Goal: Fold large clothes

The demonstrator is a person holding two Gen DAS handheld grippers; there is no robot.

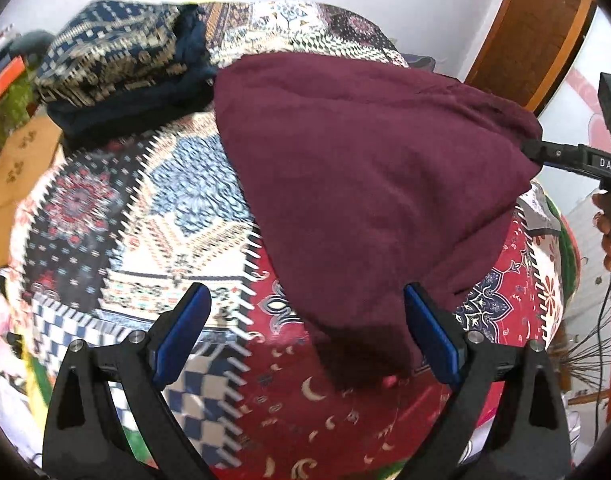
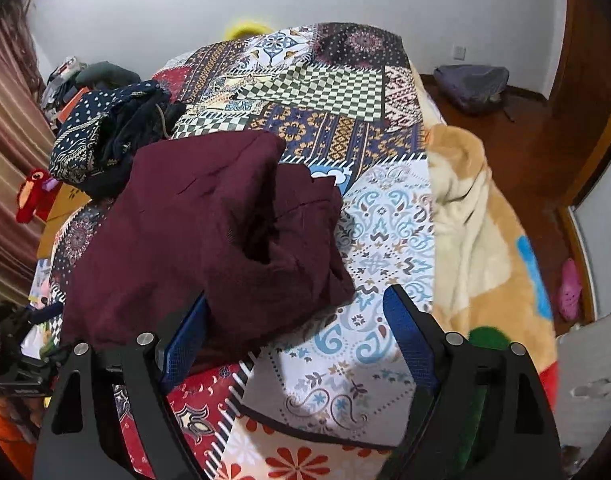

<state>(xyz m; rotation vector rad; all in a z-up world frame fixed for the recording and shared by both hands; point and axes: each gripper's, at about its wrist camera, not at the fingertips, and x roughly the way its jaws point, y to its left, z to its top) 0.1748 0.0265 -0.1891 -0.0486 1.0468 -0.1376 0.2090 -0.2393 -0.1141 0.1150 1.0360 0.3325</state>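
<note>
Nearest the left wrist camera, the left tool [image 1: 305,320] has its two blue-padded fingers [image 1: 183,332] spread wide, released and grasping nothing. The lower corner of the maroon garment [image 1: 365,168] hangs down between them, closer to the right-hand pad, but no contact with either pad can be made out.

The garment lies in a thick, partly folded heap on the patchwork bedspread [image 1: 177,208] that covers the bed. In this view the right tool [image 1: 541,152] reaches in from the right edge, its black tip at the garment's far right border; whether it pinches the cloth there cannot be told from this angle.

From the right wrist camera, the right tool [image 2: 301,320] also shows its jaws wide apart. The garment [image 2: 209,232] bulges over the left-hand pad [image 2: 187,340] and appears to touch it, while the other pad stands clear above the bedspread [image 2: 385,220]. Nothing is clamped.

A dark blue patterned pile of clothes [image 2: 105,136] sits just behind the garment, towards the wall. A cream and tan blanket [image 2: 473,220] lies along the bed's right side.
</note>
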